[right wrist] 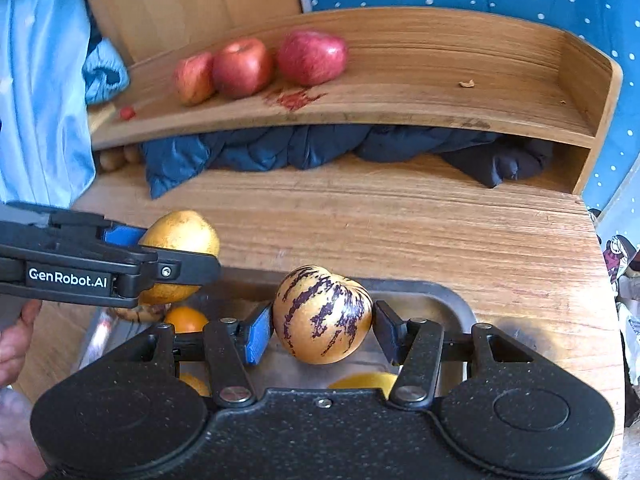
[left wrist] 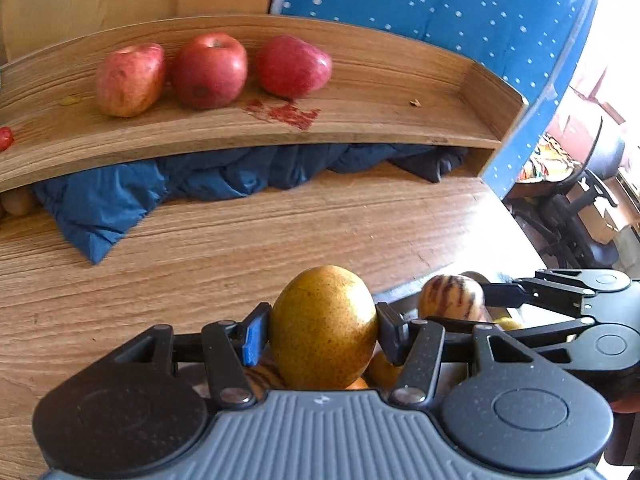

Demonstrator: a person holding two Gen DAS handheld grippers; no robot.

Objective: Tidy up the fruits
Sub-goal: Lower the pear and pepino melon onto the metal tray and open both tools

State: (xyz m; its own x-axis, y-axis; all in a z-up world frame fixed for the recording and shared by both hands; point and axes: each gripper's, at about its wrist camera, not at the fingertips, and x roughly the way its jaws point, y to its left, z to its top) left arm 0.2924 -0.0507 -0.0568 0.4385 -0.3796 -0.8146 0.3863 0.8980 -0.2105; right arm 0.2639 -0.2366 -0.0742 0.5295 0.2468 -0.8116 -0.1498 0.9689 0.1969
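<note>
Both grippers hold fruit above a metal tray (right wrist: 448, 300).
Left gripper (left wrist: 323, 330) is clamped on a speckled yellow pear (left wrist: 323, 326); right gripper (right wrist: 323, 322) grips a purple-striped melon (right wrist: 323, 314). Three red apples (left wrist: 210, 70) sit on the wooden shelf (left wrist: 400, 92) behind.

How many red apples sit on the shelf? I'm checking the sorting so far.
3, side by side on the wooden shelf: left apple, middle apple, right apple. None seems hidden.

- 3 red apples (left wrist: 210, 70) on shelf
- 1 brown pear (left wrist: 323, 327)
- 1 striped pepino melon (right wrist: 322, 314)
- approx. 2 oranges (right wrist: 186, 319) in tray, partly hidden
- 2 grippers
- 1 blue cloth (left wrist: 160, 188)
</note>
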